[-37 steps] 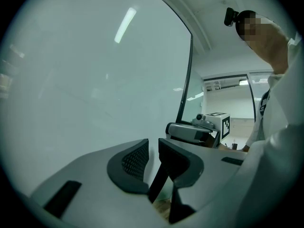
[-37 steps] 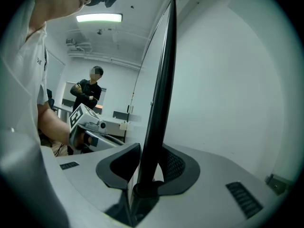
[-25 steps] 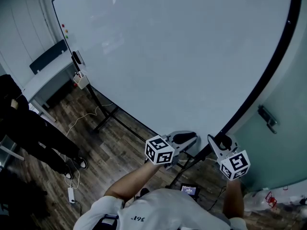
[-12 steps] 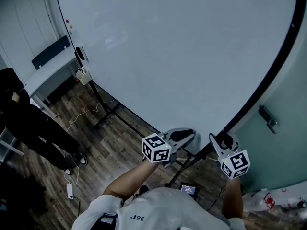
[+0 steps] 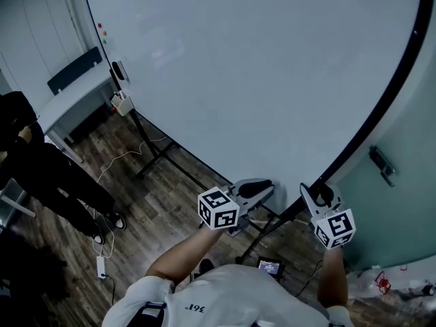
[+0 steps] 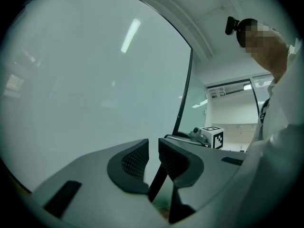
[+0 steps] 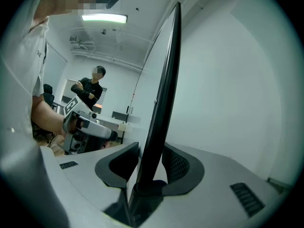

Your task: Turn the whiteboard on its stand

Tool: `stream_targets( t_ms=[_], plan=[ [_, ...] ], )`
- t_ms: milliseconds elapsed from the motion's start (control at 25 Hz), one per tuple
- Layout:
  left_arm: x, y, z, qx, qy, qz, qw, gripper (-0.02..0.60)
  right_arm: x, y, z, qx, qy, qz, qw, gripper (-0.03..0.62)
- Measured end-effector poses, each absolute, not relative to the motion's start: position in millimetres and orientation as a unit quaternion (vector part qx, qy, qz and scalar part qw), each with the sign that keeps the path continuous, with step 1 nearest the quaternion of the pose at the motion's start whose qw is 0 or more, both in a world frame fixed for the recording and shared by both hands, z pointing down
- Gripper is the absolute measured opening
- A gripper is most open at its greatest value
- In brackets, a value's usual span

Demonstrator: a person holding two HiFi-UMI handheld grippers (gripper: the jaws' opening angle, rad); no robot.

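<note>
The big whiteboard (image 5: 259, 80) fills the head view, its black frame (image 5: 381, 107) running down the right side. My right gripper (image 5: 317, 197) is on the frame's lower end. In the right gripper view it (image 7: 151, 158) is shut on the frame (image 7: 164, 89), which stands between the pads; its jaws have just been opening a little. My left gripper (image 5: 257, 188) hovers at the board's lower edge. The left gripper view shows it (image 6: 153, 148) closed to a thin slit with nothing in it, and the white surface (image 6: 85, 80) just ahead.
The stand's black legs (image 5: 153, 159) spread over the wooden floor. A person in dark clothes (image 5: 48, 176) stands at the left by a white desk (image 5: 75, 97). Cables and a power strip (image 5: 102, 268) lie on the floor. A glass door with a handle (image 5: 381, 165) is at the right.
My left gripper has drifted a little to the left, below the board's lower edge. The right gripper has stayed on the frame.
</note>
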State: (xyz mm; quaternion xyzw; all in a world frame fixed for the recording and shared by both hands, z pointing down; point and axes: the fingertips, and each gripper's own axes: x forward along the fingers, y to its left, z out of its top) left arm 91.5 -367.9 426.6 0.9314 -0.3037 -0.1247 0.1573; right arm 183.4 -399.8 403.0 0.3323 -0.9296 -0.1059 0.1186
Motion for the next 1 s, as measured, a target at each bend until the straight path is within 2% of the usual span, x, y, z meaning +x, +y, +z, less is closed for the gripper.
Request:
stream_targets(
  t_ms=[1000],
  plan=[
    [38.6,-328.4,411.7,0.931,-0.304,-0.144,0.143,0.054,222.5,-379.3,400.8,0.475,-0.873,-0.08,0.074,0.158]
  ],
)
